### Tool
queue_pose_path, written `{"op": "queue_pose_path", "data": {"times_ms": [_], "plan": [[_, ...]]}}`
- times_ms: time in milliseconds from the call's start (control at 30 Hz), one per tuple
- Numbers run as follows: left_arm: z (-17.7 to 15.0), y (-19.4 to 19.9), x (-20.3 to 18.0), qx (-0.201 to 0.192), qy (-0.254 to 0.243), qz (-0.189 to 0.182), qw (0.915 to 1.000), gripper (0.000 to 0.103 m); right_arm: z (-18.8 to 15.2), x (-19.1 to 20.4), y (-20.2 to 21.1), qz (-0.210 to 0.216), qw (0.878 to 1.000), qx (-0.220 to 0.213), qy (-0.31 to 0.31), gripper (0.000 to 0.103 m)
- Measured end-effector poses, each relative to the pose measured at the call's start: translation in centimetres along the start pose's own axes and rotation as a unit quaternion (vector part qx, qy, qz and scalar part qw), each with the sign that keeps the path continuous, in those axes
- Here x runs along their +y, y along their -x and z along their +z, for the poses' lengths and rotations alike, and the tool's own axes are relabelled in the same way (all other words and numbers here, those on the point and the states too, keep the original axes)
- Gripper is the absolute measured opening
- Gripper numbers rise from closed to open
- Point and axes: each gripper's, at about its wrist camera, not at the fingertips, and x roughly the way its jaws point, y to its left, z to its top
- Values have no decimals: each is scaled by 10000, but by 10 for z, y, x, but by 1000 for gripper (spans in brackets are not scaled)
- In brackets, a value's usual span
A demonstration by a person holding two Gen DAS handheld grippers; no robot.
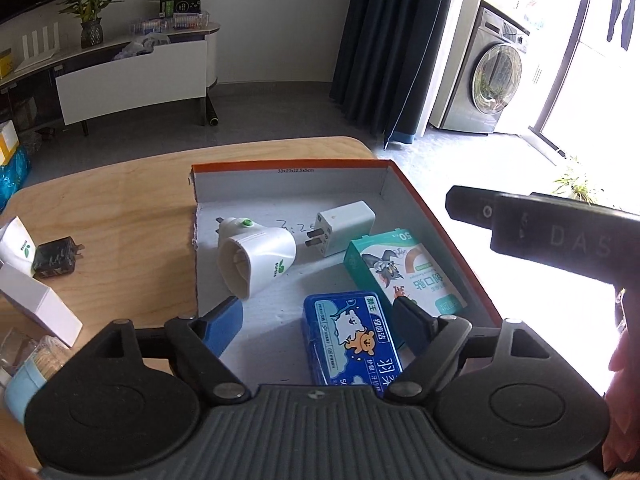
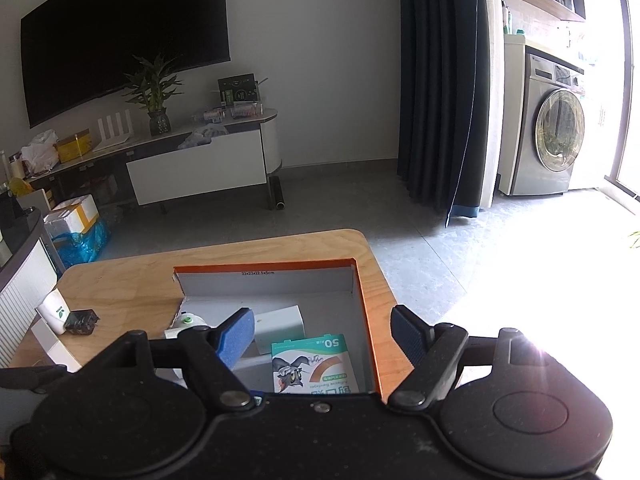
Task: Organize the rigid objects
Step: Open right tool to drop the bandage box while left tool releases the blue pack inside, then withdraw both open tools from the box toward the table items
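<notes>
The left gripper (image 1: 318,322) hung over the near part of an orange-rimmed cardboard box (image 1: 440,216) that stood at the far right corner of the wooden tabletop (image 1: 120,200); its jaws stood apart, with the blue tin (image 1: 352,340) lying between the blue pads (image 1: 224,326) but not pressed by them, so nothing was held. Inside the box, the blue tin lay on the floor by the near edge; a bandage box (image 1: 404,272) with a cartoon cat lay just beside it, along the right wall; a white charger (image 1: 344,226) with two metal prongs lay further in, near the far wall; a white plug-in device (image 1: 256,256) with a green button lay on its side by the left edge, where the wall of the box was torn away. Outside the box, near the left edge of the tabletop, a black adapter (image 1: 56,260) lay beside a white carton with a green leaf (image 1: 18,242), and a flat white box (image 1: 40,304) lay closer. The right gripper (image 2: 324,336) hovered over the right wall of the cardboard box; its jaws were also wide apart and empty, one finger over the inside and one over the bare wood outside; the bandage box showed below between them.
</notes>
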Motion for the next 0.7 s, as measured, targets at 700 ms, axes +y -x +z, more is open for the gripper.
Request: {"op": "queue_pose_path", "data": {"times_ms": [700], "plan": [[-9, 43, 20, -289, 182, 422, 9985, 90, -16, 22, 29, 126, 9998, 84, 94, 92]]}}
